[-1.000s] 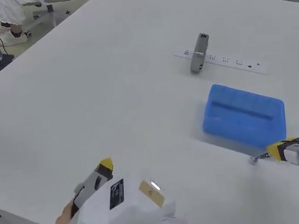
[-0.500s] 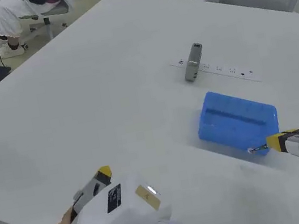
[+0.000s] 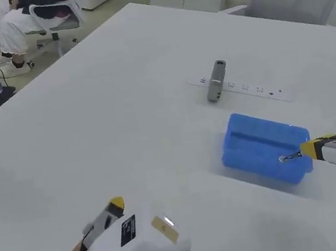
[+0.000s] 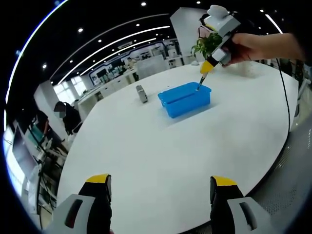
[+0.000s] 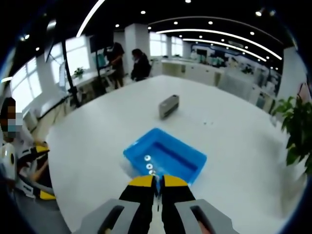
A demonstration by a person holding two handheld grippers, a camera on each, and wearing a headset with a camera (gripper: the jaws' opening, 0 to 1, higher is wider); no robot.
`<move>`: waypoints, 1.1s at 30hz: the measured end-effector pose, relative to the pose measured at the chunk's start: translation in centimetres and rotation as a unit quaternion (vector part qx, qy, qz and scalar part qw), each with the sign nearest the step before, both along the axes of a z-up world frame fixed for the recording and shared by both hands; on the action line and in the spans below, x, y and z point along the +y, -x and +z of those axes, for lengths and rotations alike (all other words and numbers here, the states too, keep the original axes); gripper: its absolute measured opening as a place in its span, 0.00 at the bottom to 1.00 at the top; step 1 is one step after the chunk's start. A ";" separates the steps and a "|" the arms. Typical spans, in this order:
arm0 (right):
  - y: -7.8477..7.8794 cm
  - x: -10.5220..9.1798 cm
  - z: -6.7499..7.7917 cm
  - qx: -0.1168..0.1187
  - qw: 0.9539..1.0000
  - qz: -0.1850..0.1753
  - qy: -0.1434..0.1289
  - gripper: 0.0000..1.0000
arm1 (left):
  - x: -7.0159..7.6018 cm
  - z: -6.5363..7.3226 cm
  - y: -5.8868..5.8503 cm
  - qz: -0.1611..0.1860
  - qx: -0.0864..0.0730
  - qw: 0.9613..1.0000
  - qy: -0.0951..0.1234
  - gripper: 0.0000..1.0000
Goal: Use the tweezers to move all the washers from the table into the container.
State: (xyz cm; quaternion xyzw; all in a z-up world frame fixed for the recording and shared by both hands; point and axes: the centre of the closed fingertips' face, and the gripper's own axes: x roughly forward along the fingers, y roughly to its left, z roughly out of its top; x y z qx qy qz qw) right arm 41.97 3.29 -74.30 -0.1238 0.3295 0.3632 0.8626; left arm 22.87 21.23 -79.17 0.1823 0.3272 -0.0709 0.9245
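Washers (image 5: pixel 147 165) lying in blue container (image 3: pixel 246 162): tiny, likely light, hard, slippery; best pinched across the ring edge. Right tongs (image 3: pixel 317 147) clamped on tweezers (image 3: pixel 291 156); left tongs (image 4: pixel 161 180) wide apart, empty.

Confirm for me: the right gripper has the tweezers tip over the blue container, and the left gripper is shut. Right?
Not quite. The left gripper is open, jaws wide apart above the table, as the left gripper view shows. The rest holds: the right gripper has the tweezers tip over the blue container.
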 end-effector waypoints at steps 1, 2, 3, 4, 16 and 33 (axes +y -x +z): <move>-0.2 0.1 0.0 0.000 1.000 -0.001 0.000 0.01 | 0.0 0.0 0.0 -0.001 0.000 1.000 -0.001 0.85; -0.5 0.2 -0.2 -0.001 1.000 0.000 0.001 0.01 | 0.0 0.0 0.0 -0.001 0.000 1.000 -0.001 0.85; -0.8 0.3 -0.4 -0.002 1.000 0.000 0.005 0.01 | 0.0 0.0 0.0 -0.001 0.001 1.000 -0.002 0.85; -1.0 0.4 -0.8 0.000 1.000 0.001 0.011 0.01 | 0.0 -0.1 0.0 -0.001 0.002 1.000 -0.002 0.85; -3.4 0.5 -4.5 0.017 0.998 0.009 0.052 0.01 | -0.1 -0.2 0.1 -0.003 0.006 1.000 -0.005 0.85; -3.8 0.5 -6.3 0.047 0.998 0.008 0.051 0.01 | 0.1 -0.5 0.2 0.001 0.015 1.000 -0.009 0.85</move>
